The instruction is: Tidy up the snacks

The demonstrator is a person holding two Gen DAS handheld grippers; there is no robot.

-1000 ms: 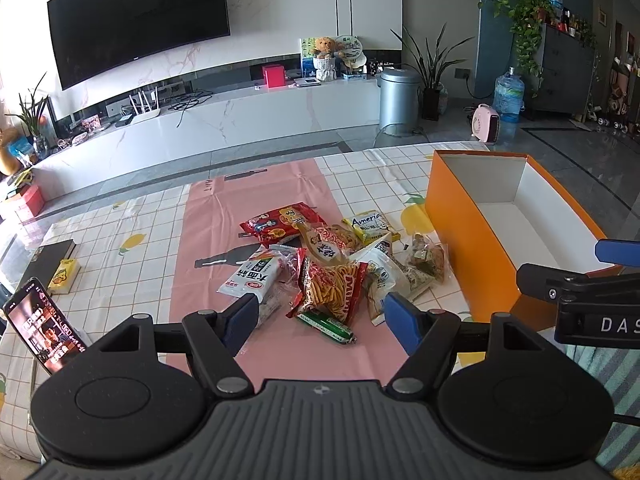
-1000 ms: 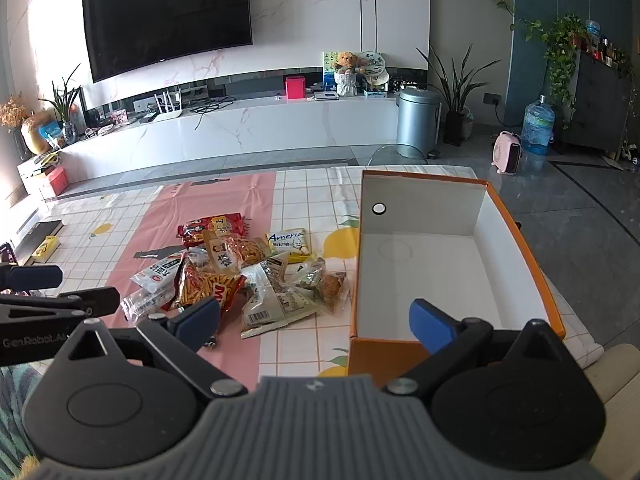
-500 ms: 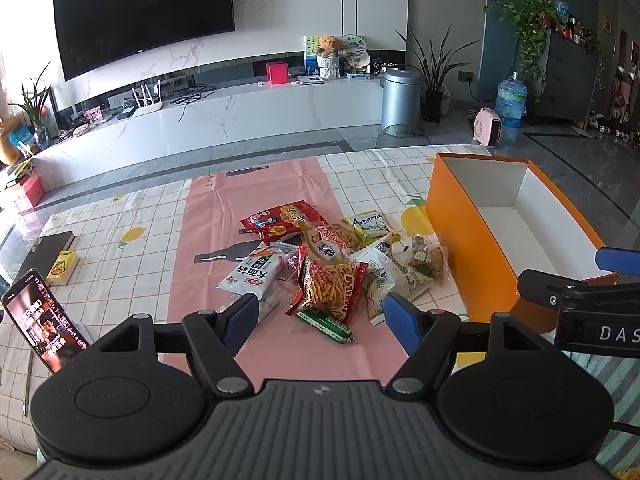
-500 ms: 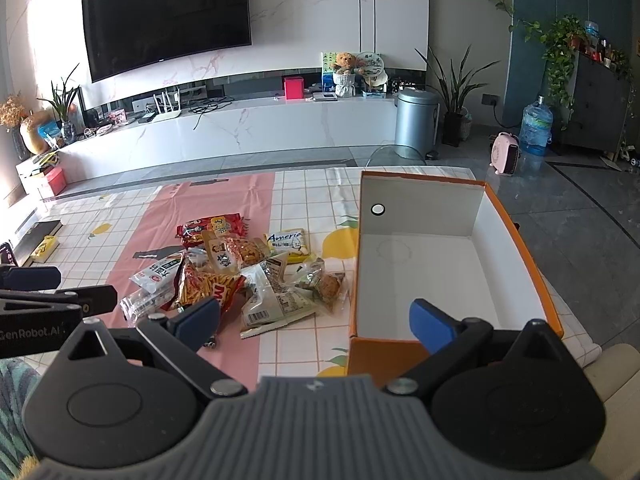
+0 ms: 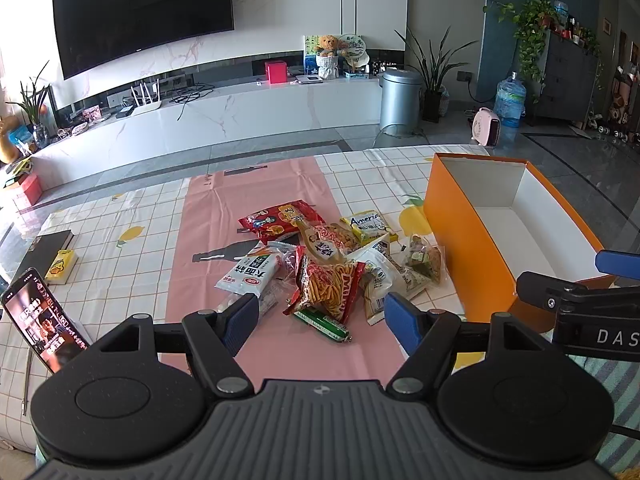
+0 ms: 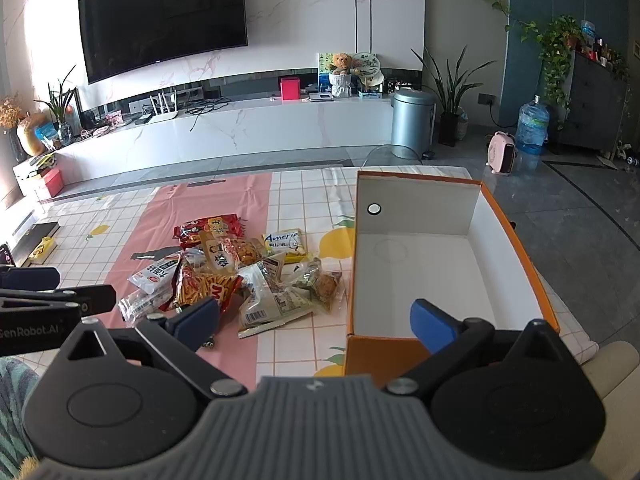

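Hovering left gripper (image 5: 320, 320) – jaws spread, empty, over near edge of snack pile (image 5: 332, 264) | right gripper (image 6: 316, 320) spread, empty, straddling near-left corner of orange box (image 6: 384, 356) | pile on pink runner (image 5: 208, 240) just left of box wall – bare cloth between pile and phone (image 5: 40, 316)

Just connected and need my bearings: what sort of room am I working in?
Most likely a home living room: a wall-mounted TV above a long marble media console, houseplants, and a cloth-covered table holding snack packets.
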